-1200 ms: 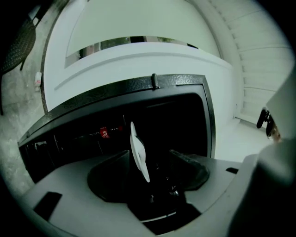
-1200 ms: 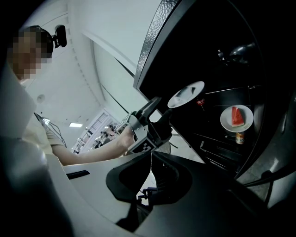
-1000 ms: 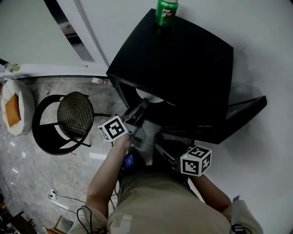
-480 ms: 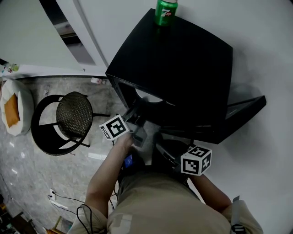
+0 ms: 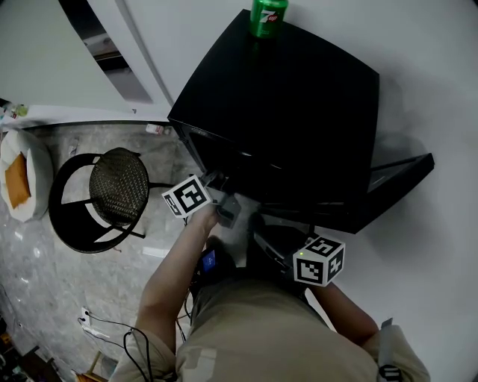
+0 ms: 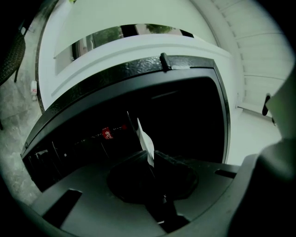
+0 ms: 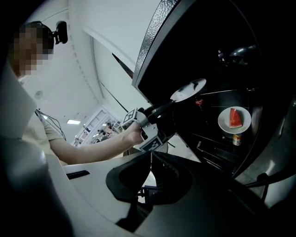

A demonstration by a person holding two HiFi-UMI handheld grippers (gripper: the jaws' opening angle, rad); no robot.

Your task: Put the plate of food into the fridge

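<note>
White round plate [image 7: 187,89], thin-rimmed and tilted, top side hidden, hangs in the open mouth of the black boxy fridge [image 5: 299,97]. The left gripper [image 6: 152,157] has just closed its jaws on the plate's rim. The right gripper [image 7: 151,155] is pinched together, empty. A second white plate with a red watermelon slice [image 7: 234,119] lies lower inside the fridge.

The green can [image 5: 267,16] atop the black fridge [image 5: 299,104] shows a 7UP logo.

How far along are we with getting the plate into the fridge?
Done: the fridge door stands open, and a watermelon plate already sits on a shelf. In hand: the left gripper, jaws just closed, pinches a white plate at the opening. Left: set it down, release, shut the door.
</note>
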